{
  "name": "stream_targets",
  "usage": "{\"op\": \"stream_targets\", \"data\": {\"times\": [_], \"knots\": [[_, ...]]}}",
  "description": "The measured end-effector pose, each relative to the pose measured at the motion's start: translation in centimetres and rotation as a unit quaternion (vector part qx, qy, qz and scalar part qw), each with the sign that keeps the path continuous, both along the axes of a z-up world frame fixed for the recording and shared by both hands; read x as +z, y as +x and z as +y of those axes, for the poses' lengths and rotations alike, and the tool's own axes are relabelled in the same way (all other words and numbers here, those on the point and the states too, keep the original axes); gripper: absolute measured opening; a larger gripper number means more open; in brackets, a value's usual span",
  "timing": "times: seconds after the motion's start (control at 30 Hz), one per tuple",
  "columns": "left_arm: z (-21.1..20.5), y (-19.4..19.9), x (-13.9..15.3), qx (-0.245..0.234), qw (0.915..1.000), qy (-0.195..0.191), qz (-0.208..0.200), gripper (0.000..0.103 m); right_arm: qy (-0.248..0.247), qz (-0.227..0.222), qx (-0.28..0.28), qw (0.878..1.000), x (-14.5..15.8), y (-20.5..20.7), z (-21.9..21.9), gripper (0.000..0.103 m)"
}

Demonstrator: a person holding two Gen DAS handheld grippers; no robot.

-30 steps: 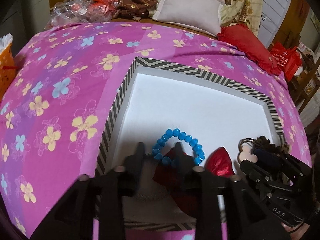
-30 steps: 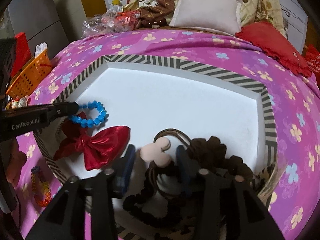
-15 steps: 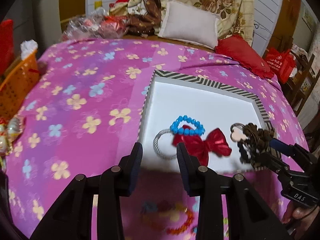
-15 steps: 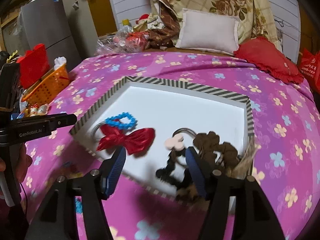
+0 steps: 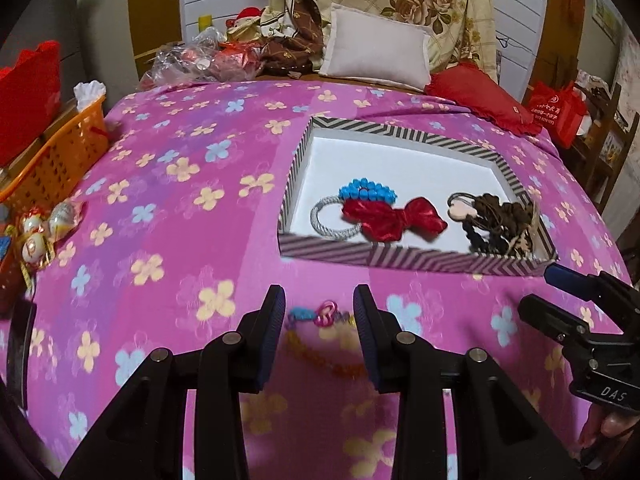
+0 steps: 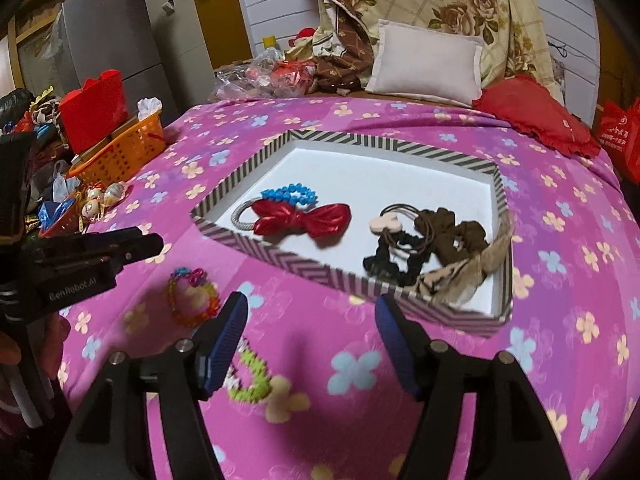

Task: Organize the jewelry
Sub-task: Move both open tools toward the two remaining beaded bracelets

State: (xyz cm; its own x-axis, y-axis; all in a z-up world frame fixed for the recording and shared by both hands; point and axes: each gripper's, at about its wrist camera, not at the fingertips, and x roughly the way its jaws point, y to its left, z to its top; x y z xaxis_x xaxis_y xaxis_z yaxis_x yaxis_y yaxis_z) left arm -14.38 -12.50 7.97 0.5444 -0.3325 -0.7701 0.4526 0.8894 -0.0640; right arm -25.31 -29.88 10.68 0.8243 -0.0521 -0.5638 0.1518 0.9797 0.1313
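Lying just ahead of the left gripper (image 5: 319,312) — both grippers parted and empty — the multicolour bracelet (image 5: 320,336) sits nearer it than the right gripper (image 6: 310,334).

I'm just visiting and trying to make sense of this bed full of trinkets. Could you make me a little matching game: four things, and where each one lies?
Things:
1. red bow
2. colourful bead bracelet
3. black scrunchie
4. green bead bracelet

Places:
A. on the bedspread, just by the right gripper
B. in the striped tray, left part, beside the blue bead bracelet
C. on the bedspread, outside the tray, ahead of the left gripper
D. in the tray, right part, among brown hair ties

Pairs: 1-B, 2-C, 3-D, 4-A
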Motion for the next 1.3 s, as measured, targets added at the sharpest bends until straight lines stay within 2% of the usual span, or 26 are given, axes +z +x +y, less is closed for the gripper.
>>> {"op": "stream_targets", "data": {"times": [0.1,0.7,1.3], "knots": [[0.5,-0.9,0.1,0.004,1.0000,-0.009,0.002,0.016,-0.002,-0.002,-0.003,1.000,0.0,-0.9,0.5,0.070],[1.9,-4.9,1.5,0.013,0.9994,-0.005,-0.032,0.016,-0.012,-0.009,-0.008,1.000,0.4,-3.7,3.2,0.077],[1.8,-5.7,1.5,0.021,0.9991,0.001,-0.038,0.016,-0.014,-0.006,-0.010,1.000,0.2,-4.3,4.1,0.078]]}}
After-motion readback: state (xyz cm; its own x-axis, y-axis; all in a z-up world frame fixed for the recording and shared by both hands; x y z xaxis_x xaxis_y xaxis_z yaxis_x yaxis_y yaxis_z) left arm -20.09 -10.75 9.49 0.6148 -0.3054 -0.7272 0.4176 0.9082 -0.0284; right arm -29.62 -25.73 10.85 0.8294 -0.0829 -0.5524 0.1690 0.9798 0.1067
